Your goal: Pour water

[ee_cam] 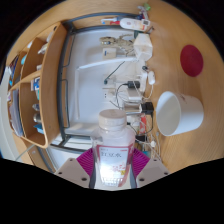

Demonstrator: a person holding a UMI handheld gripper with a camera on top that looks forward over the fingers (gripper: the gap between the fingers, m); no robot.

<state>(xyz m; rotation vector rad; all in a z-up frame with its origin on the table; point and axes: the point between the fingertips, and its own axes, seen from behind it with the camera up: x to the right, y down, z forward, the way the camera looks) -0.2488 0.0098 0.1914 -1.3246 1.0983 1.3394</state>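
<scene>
My gripper (112, 168) is shut on a clear plastic bottle (112, 150) with a white cap and a white label with red print. Both pink pads (83, 160) press on its sides and hold it upright above the table. A white cup (180, 112) stands on the wooden table (185, 35) ahead and to the right of the bottle, its open mouth showing.
A red round coaster (192, 61) lies on the table beyond the cup. A white board (100, 75) with cables and small devices lies ahead. A wooden shelf unit (35, 85) stands at the left. Small bottles (140, 25) stand at the far end.
</scene>
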